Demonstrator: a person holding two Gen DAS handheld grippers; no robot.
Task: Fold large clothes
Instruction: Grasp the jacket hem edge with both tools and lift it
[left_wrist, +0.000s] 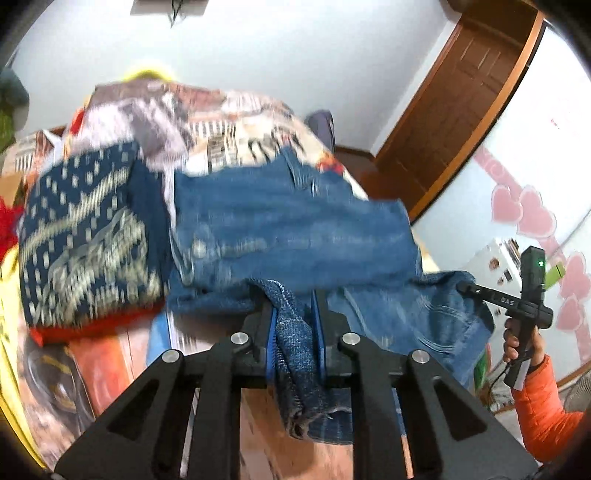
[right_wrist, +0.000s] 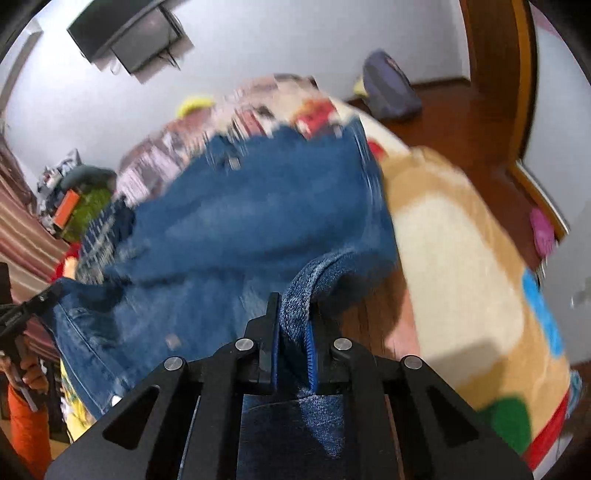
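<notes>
A pair of blue denim jeans (left_wrist: 295, 225) lies spread over a bed, blurred in both views. My left gripper (left_wrist: 291, 306) is shut on a bunched denim edge, which hangs down between its blue pads. My right gripper (right_wrist: 295, 314) is shut on another rolled hem of the jeans (right_wrist: 258, 229), lifted off the bed. In the left wrist view the right gripper (left_wrist: 463, 287) shows at the right, biting the cloth's far corner, held by a hand in an orange sleeve (left_wrist: 543, 406). In the right wrist view the left gripper (right_wrist: 53, 290) grips the left corner.
A folded navy patterned sweater (left_wrist: 85, 240) lies left of the jeans, on a red garment. The bed carries a printed bedspread (left_wrist: 229, 122) and a beige blanket (right_wrist: 461, 258). A brown door (left_wrist: 461, 103), a wall-mounted screen (right_wrist: 125, 37) and a purple bag (right_wrist: 391, 88) on the wooden floor stand beyond.
</notes>
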